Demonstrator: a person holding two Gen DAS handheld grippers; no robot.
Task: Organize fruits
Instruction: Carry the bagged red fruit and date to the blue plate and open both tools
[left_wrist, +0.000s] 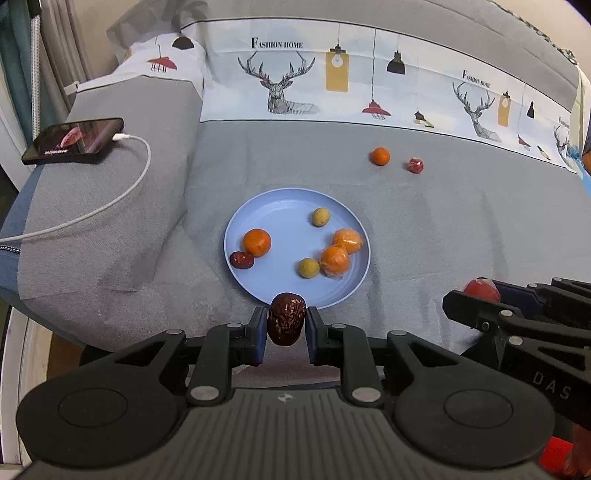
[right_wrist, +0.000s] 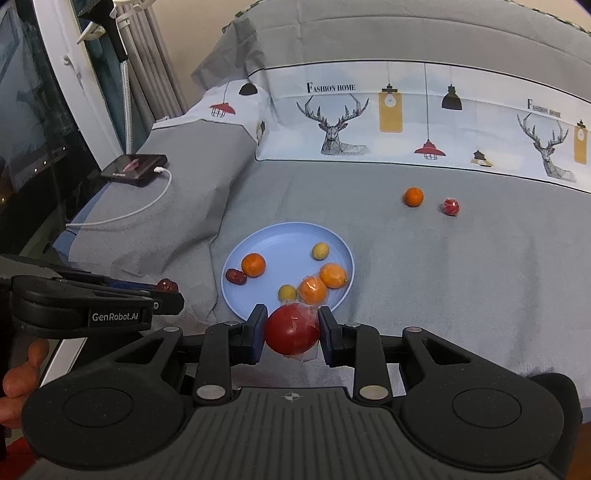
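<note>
My left gripper is shut on a wrinkled dark red date, held just in front of the near rim of the blue plate. My right gripper is shut on a red fruit in clear wrap, also at the plate's near rim. On the plate lie three oranges, two of them wrapped, two small yellow-green fruits and a second date. An orange and a small wrapped red fruit lie on the grey bedspread beyond the plate.
A phone with a white charging cable rests on the raised grey pillow at the left. A printed deer-pattern band crosses the bed behind the fruit. A window frame and curtains stand at the far left. A hand holds the left gripper.
</note>
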